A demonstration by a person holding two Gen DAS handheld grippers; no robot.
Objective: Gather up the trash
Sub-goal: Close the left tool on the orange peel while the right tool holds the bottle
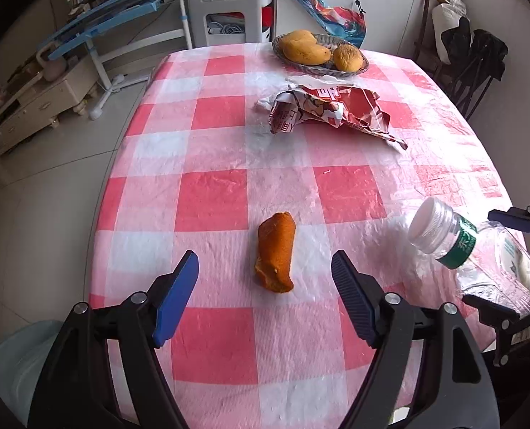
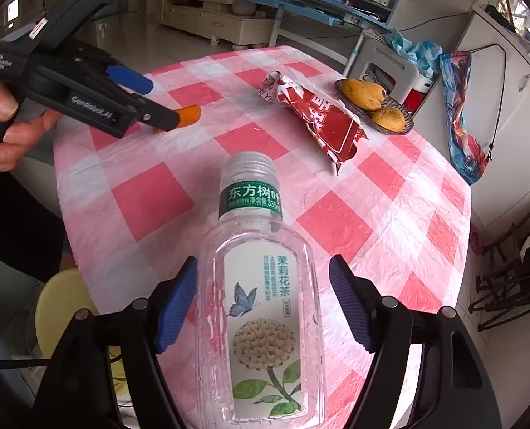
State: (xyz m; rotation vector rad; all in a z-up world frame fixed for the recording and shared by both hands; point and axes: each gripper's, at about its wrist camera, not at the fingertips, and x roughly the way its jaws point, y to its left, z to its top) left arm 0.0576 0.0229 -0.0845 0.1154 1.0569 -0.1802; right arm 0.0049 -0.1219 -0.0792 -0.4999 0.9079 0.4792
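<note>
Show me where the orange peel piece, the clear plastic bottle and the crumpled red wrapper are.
Orange peel piece [image 1: 275,255]: left wrist view, middle of the peel.
Clear plastic bottle [image 2: 261,321]: right wrist view, front label.
Crumpled red wrapper [image 1: 331,109]: left wrist view, centre of the wrapper.

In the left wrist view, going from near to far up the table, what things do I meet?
orange peel → red snack wrapper → crumpled white tissue → basket of mangoes.
</note>
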